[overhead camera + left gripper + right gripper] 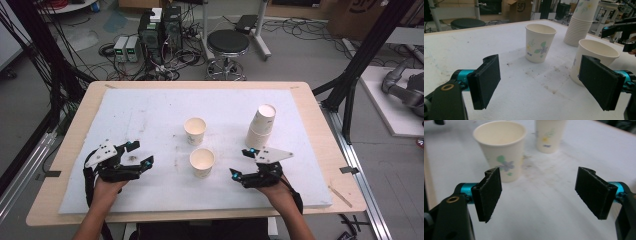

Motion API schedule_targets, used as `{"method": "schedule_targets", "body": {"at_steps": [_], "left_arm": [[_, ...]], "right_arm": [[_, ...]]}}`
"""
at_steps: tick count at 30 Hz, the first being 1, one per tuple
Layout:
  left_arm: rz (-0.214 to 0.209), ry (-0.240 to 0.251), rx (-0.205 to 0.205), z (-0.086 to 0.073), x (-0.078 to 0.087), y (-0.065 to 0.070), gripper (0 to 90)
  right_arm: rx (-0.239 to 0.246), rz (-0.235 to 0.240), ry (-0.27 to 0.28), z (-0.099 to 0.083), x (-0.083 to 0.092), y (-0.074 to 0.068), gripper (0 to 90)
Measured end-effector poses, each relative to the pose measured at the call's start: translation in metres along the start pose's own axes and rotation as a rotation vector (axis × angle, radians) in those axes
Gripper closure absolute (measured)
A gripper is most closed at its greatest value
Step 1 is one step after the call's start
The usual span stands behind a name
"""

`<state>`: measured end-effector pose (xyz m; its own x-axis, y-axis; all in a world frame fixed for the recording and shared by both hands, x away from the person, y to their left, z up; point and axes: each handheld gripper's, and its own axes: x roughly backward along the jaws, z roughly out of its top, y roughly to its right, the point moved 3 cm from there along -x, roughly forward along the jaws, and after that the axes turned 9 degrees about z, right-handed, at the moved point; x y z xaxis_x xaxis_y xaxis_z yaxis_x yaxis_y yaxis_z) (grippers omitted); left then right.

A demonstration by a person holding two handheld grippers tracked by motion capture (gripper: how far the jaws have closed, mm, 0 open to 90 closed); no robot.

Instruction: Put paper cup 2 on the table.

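Two single paper cups stand upright and empty on the white board (150, 110): a far cup (195, 131) and a near cup (202, 162). A stack of paper cups (261, 127) stands to their right. My left gripper (141, 153) rests low at the board's front left, open, nothing between its pads. In the left gripper view the far cup (540, 42), the near cup (596, 53) and the stack (580, 25) lie ahead of the left gripper (544, 85). My right gripper (240, 163) is open just right of the near cup (501, 147), which stands apart ahead of the right gripper (539, 195).
The board lies on a wooden table (50, 165) whose rim shows all round. Behind the table stand a black stool (227, 45), computer boxes (160, 30) and loose cables on the floor. Black frame posts (360, 60) rise at the right.
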<state>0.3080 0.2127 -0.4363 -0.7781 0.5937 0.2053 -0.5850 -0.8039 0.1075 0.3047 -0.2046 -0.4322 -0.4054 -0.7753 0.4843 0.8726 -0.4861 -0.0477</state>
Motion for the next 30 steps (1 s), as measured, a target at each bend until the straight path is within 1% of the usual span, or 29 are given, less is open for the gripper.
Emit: {"method": "schedule_targets", "body": {"at_steps": [3,4,5,7,9,10,11,13,15,16,19,21,22,24,26,30], "left_arm": [[0.001,0.010,-0.006,0.002,-0.001,0.002,16.2],[0.001,0.013,-0.002,0.002,-0.001,0.002,16.2],[-0.003,0.013,-0.004,0.002,-0.001,0.003,16.2],[-0.012,0.018,-0.012,0.003,0.000,0.004,16.2],[-0.010,0.024,-0.013,0.003,0.001,0.004,16.2],[-0.012,0.025,-0.013,0.003,0.001,0.004,16.2],[-0.012,0.024,-0.008,0.003,0.002,0.004,16.2],[-0.007,0.028,-0.010,0.004,0.004,0.004,16.2],[-0.007,0.037,-0.007,0.004,0.006,0.004,16.4],[-0.004,0.041,-0.002,0.005,0.007,0.004,16.4],[-0.003,0.047,-0.005,0.005,0.009,0.004,16.4],[0.000,0.045,-0.008,0.005,0.011,0.004,16.5],[-0.001,0.048,-0.004,0.005,0.012,0.004,16.5],[0.003,0.047,-0.004,0.005,0.013,0.004,16.6],[0.004,0.045,-0.007,0.004,0.013,0.003,16.5],[0.008,0.047,-0.004,0.004,0.016,0.003,16.5]], "right_arm": [[-0.020,-0.079,0.033,-0.006,0.018,0.007,22.2],[-0.028,-0.098,0.040,-0.008,0.024,0.008,22.2],[-0.027,-0.117,0.054,-0.009,0.029,0.009,22.1],[-0.041,-0.157,0.067,-0.012,0.038,0.011,21.7],[-0.058,-0.188,0.080,-0.013,0.046,0.012,21.6],[-0.058,-0.199,0.093,-0.014,0.050,0.013,21.6],[-0.069,-0.206,0.104,-0.014,0.053,0.013,21.7],[-0.074,-0.235,0.120,-0.016,0.060,0.015,21.7],[-0.087,-0.247,0.132,-0.017,0.066,0.015,21.6],[-0.084,-0.258,0.137,-0.017,0.068,0.015,21.6],[-0.093,-0.259,0.149,-0.021,0.072,0.015,21.6],[-0.097,-0.262,0.147,-0.022,0.072,0.017,21.6],[-0.100,-0.260,0.147,-0.022,0.072,0.017,21.6],[-0.094,-0.264,0.148,-0.021,0.072,0.017,21.6],[-0.098,-0.255,0.149,-0.020,0.071,0.017,21.6],[-0.091,-0.268,0.144,-0.019,0.070,0.018,21.6]]}}
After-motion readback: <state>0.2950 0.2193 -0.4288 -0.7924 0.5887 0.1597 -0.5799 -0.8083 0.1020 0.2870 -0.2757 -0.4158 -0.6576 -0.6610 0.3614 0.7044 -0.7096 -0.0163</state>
